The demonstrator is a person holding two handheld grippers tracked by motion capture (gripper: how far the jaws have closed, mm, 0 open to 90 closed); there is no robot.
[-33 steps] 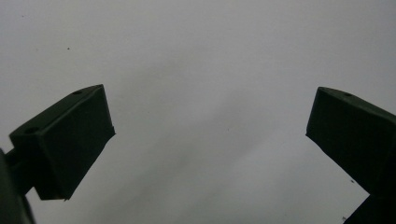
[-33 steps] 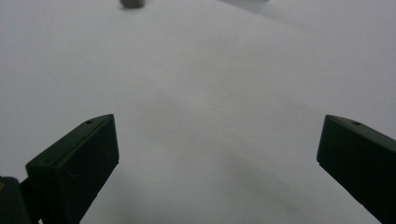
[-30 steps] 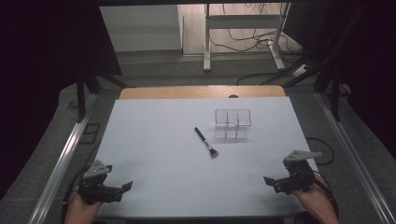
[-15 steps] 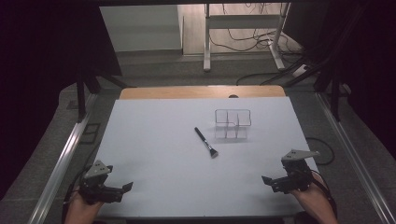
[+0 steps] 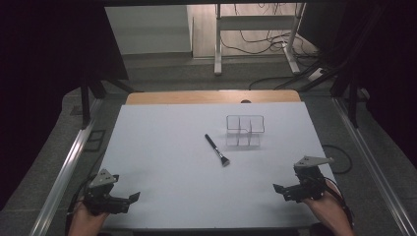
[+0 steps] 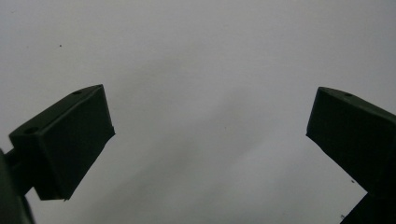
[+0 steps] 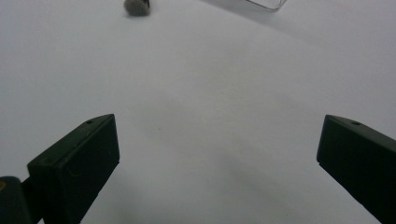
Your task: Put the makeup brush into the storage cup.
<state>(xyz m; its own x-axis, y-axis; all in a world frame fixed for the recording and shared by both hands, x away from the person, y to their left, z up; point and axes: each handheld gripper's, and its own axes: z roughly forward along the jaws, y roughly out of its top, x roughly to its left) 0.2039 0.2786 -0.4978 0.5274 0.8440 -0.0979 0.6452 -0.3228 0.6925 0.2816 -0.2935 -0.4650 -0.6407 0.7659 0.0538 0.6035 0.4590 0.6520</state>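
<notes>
White surface (image 5: 162, 162) takes up most of the high view, with a wooden strip along its far edge, and it carries just two things near its middle, a little toward the right edge. Larger of the two is a clear organiser (image 5: 245, 131) with small open compartments, standing upright toward the far-right part. Just beside it, on its left and slightly nearer, lies a makeup brush (image 5: 217, 149) with a black handle, set at a slant so that the handle points to the far-left and the bristle head to the near-right; brush and organiser look apart, not touching. The left gripper (image 5: 132, 197) rests at the near-left corner and the right gripper (image 5: 277, 188) at the near-right corner, each held in a hand and well apart from the brush. Both have their fingers spread wide with nothing between them; the left gripper view shows bare surface between its fingers (image 6: 70, 140), and the right gripper view shows the brush's bristle tip (image 7: 136, 6) and a corner of the organiser (image 7: 266, 3) at its top edge. The likely step is to fetch the brush and stand it in a compartment. The right gripper sits closer, so it seems the better choice: come in across the handle, not along it, close on the mid-handle clear of the bristles, and lift straight before tilting, so the light organiser is not knocked aside.
</notes>
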